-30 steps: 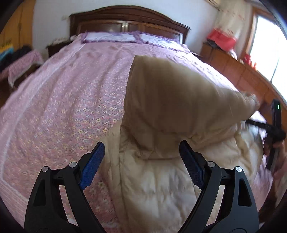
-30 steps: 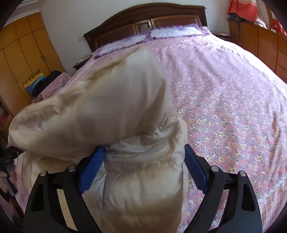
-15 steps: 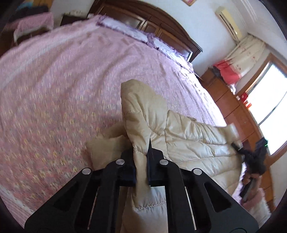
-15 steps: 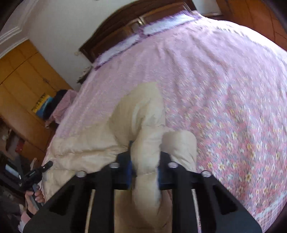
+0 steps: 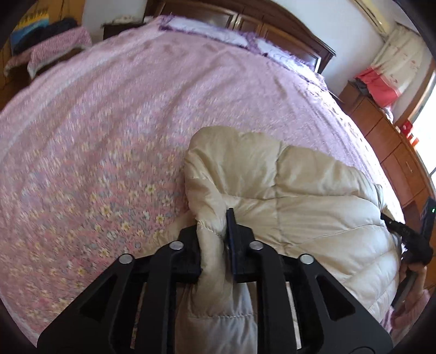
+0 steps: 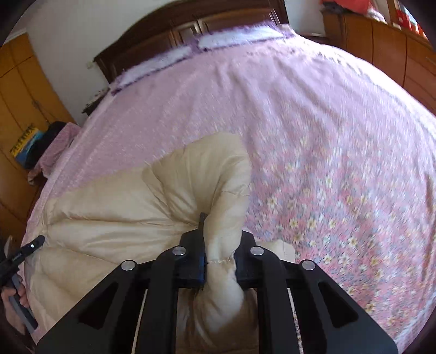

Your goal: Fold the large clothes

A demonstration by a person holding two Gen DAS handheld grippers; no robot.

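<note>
On the far left of the left wrist view, a pile of dark and pink flowery clothes sits beside the bed. The big bed with the pink flowery cover fills most of both views, and its dark brown wooden headboard stands at the far end with white pillows with purple edges in front of it.

The puffy cream quilted jacket lies on the near part of the bed, close to its foot edge. The black left gripper has its jaws clenched on a bunched edge of the jacket. The cloth squeezes up between the two jaws and hangs down under them.

Further right, at the other edge of the jacket, the black right gripper shows small in the left wrist view. In its own view, the right gripper has its jaws clenched on a thick roll of the same jacket. The left gripper pokes in at the far left there.

On the right, orange-brown wooden cupboards run along the wall, with red cloth on top.
</note>
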